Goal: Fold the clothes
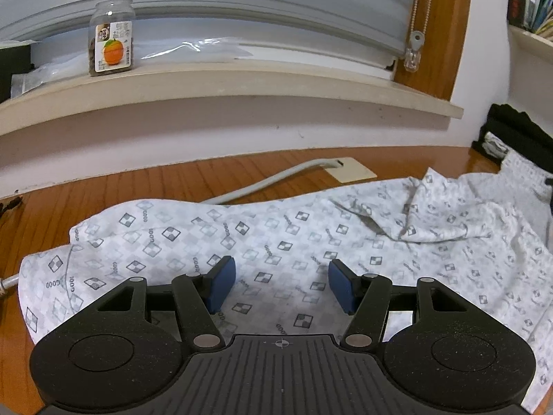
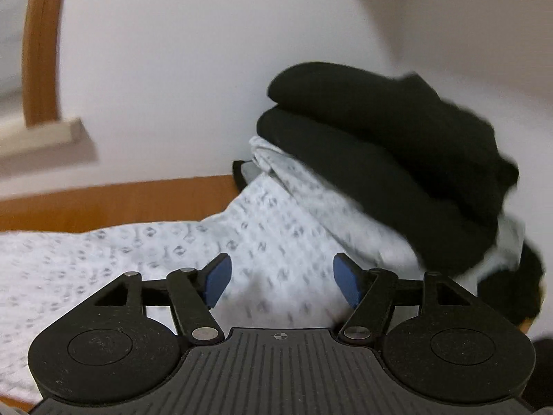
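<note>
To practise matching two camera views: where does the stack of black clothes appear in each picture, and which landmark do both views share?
Left wrist view: the stack of black clothes sits small at the far right edge, against the wall.
Right wrist view: the stack looms large, right of centre, blurred.
Shared landmark: the white patterned garment, spread on the wooden table.

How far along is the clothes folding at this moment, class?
Done: a folded black garment is stacked by the wall. In hand: nothing; the left gripper and the right gripper are both open above the patterned white garment. Left: that garment lies spread and creased on the wooden table, with no finished fold visible.
</note>
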`<state>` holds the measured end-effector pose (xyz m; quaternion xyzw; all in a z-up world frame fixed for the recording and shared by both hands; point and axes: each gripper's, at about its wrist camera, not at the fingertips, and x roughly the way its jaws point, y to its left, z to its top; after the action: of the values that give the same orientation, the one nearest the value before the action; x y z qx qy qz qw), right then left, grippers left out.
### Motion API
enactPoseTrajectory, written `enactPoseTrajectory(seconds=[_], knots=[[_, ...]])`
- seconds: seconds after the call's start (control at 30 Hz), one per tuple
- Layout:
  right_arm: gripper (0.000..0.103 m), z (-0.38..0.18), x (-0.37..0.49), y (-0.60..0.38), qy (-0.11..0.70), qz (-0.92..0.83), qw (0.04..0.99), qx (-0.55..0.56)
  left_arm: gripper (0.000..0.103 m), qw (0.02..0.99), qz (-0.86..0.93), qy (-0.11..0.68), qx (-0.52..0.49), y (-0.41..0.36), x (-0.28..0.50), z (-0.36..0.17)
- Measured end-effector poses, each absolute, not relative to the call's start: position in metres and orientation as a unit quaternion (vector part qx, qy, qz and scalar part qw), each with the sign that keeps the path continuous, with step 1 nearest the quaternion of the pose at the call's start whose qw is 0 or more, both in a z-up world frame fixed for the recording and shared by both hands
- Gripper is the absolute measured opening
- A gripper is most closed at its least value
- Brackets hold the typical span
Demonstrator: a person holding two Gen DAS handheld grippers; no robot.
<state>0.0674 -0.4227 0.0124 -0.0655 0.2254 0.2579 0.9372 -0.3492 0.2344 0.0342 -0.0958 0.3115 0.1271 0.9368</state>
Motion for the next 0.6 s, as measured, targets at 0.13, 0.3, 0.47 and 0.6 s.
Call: enactPoseTrajectory(seconds=[0.13, 0.3, 0.47, 0.6], knots=[[0.066, -0.003, 0.059, -0.447, 0.260, 0.271, 0.927, 0.000, 0.064, 0.937, 0.129, 0.312, -0.094, 0.233, -0.348, 0.034], [0.065, -0.013, 0.072, -0.443, 0.279, 0.285, 0.916, 0.036, 0.064, 0.937, 0.129, 0.311, -0.092, 0.233, -0.350, 0.033], [0.065, -0.017, 0.097, -0.421, 0.291, 0.283, 0.913, 0.032, 0.064, 0.937, 0.129, 0.311, -0.094, 0.233, -0.350, 0.033], [0.006, -0.015, 0.096, -0.395, 0.259, 0.283, 0.923, -0.041, 0.065, 0.937, 0.128, 0.310, -0.095, 0.234, -0.350, 0.033]])
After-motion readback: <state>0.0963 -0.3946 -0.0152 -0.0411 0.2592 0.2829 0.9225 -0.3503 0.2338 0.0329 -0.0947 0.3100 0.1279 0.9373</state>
